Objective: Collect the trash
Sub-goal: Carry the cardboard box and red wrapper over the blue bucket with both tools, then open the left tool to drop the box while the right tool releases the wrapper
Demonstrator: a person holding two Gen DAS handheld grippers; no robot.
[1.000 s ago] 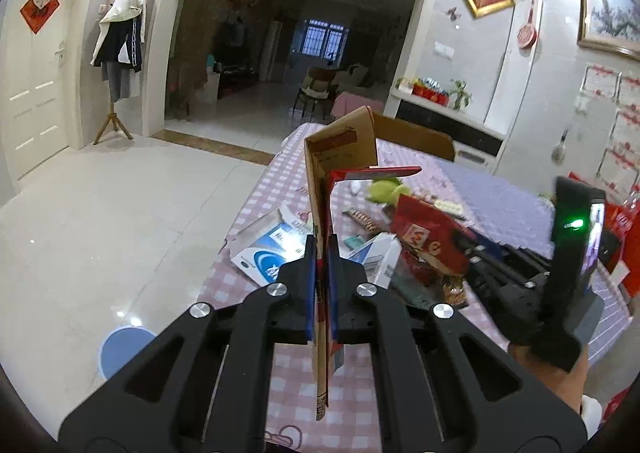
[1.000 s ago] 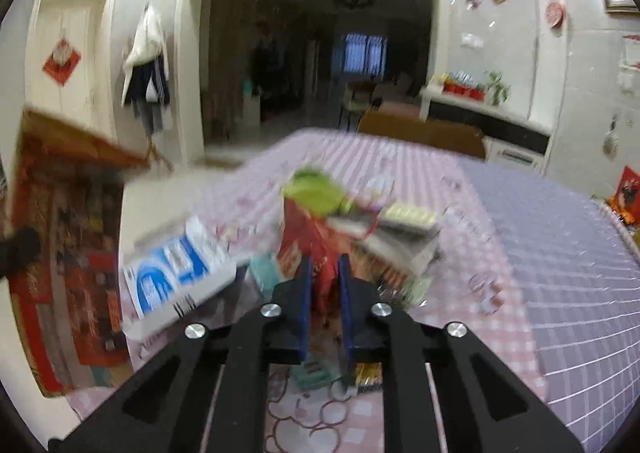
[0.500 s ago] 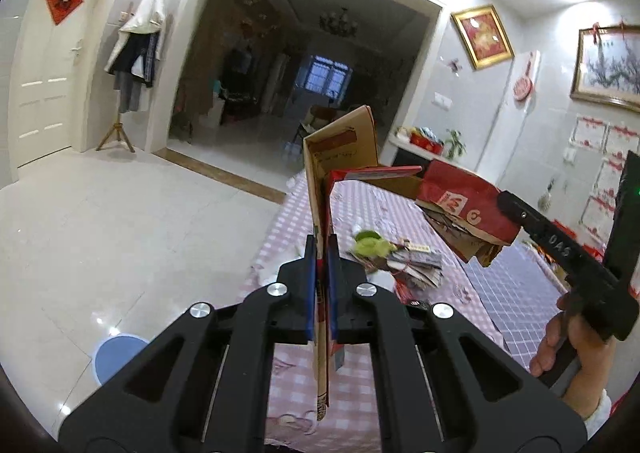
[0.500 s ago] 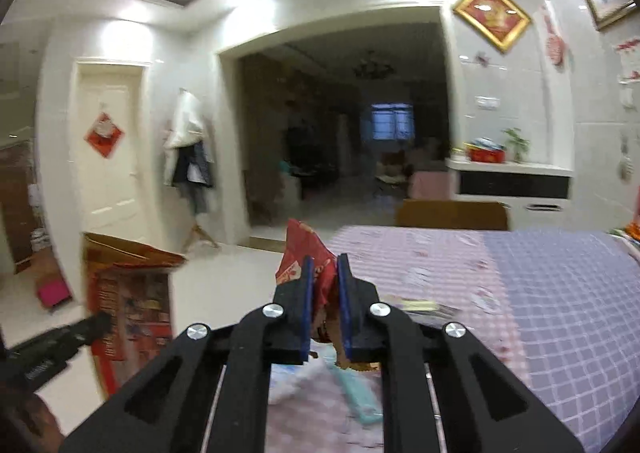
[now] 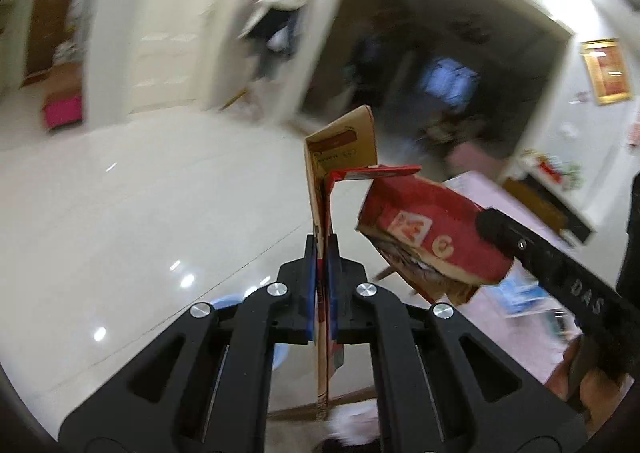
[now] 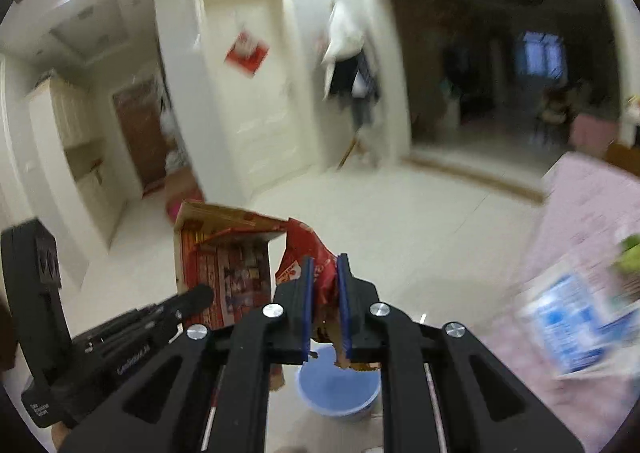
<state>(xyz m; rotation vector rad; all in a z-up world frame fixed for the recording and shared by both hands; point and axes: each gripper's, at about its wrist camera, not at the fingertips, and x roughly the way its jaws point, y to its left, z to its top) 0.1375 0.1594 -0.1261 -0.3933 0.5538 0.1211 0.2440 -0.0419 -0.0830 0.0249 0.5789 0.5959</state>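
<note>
Red wrapper [image 6: 316, 273] now apparently over blue bin [image 6: 338, 389]

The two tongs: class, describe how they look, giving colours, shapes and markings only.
Both the left tongs and the right tongs are matte black, with blue pads lining the fingers, silver round screws and slotted cut-outs in the linkage arms. White lettering "DAS" marks the right one's side. No cables or sleeves show.

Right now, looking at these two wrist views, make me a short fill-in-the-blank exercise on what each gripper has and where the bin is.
1. The left gripper is shut on a flattened ____ box.
2. The right gripper is shut on a crumpled ____ wrapper.
3. In the right wrist view, the bucket on the floor below that gripper is ____ in colour.
4. The tablecloth at that view's right edge is ____.

Missing words: cardboard; red; blue; pink
</note>
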